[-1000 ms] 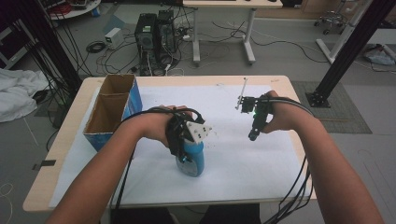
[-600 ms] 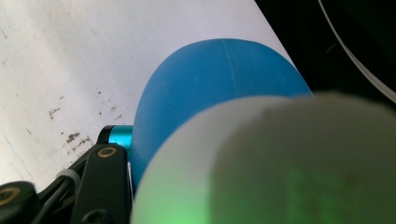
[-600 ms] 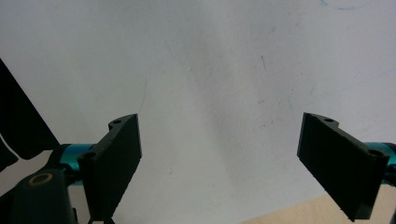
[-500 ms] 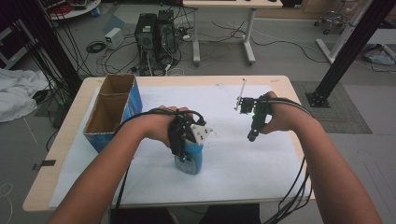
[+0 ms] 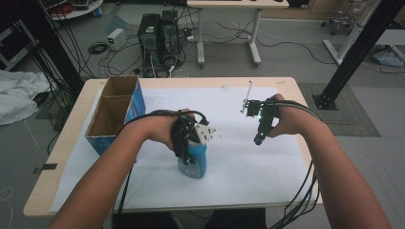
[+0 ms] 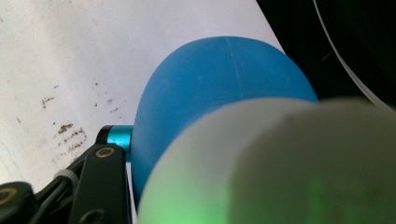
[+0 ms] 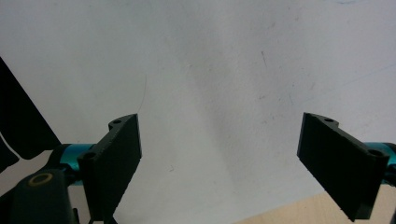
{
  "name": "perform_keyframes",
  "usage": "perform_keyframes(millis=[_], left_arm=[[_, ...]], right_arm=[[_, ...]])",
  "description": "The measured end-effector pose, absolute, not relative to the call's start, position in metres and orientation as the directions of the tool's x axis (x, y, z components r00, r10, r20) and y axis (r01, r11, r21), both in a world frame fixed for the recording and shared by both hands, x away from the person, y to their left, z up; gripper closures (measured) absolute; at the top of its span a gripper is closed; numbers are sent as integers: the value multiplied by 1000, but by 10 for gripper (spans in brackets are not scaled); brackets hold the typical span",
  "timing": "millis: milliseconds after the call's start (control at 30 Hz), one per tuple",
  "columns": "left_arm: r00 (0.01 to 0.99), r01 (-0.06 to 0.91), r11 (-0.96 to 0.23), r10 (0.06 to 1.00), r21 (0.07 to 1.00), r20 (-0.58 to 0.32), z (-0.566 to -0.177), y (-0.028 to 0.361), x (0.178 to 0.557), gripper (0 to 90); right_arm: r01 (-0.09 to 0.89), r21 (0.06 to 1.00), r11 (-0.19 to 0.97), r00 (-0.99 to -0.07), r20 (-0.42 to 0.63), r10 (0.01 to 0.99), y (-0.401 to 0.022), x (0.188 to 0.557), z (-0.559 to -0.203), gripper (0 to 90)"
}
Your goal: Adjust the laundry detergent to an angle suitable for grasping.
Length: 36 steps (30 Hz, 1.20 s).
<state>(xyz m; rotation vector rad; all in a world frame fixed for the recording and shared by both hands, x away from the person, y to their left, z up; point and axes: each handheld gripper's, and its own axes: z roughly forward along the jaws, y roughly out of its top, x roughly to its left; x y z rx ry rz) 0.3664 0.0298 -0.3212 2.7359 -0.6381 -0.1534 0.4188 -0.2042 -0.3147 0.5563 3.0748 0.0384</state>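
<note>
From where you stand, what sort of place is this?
Probably a lab or workshop: black desktop computer towers stand on the grey floor amid loose black cables, and a black metal frame post rises beside the paper-covered wooden table.

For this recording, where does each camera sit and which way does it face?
High view: above the table's near side, looking forward and down; both forearms, left hand-held gripper, right hand-held gripper.
Left gripper view: on that gripper, close against the blue bottle; one black jaw.
Right gripper view: facing the white sheet; both jaws spread.
Shared: the bottle in the high and left gripper views.
</note>
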Motion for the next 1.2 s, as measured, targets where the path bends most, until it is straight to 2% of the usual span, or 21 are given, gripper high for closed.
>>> perform_keyframes(millis=[233, 1033, 1067, 1100, 1200], left_arm=[[904, -384, -860, -424, 336, -52, -321, 31, 367, 394], [934, -332, -886, -358, 322, -21, -312, 39, 361, 313], [938, -327, -889, -345, 321, 0, -309, 40, 359, 313], [941, -321, -891, -339, 323, -1, -308, 41, 359, 278], [946, -308, -897, -323, 316, 6, -306, 44, 360, 268]], right_arm=[[350, 28, 936, -936, -14, 351, -204, 419, -314, 129], [344, 35, 938, -939, -16, 345, -202, 417, -312, 129], [344, 35, 938, -939, -16, 345, -202, 417, -312, 129], [339, 41, 940, -940, -19, 340, -201, 418, -312, 128], [345, 54, 937, -938, -13, 347, -201, 419, -312, 129]])
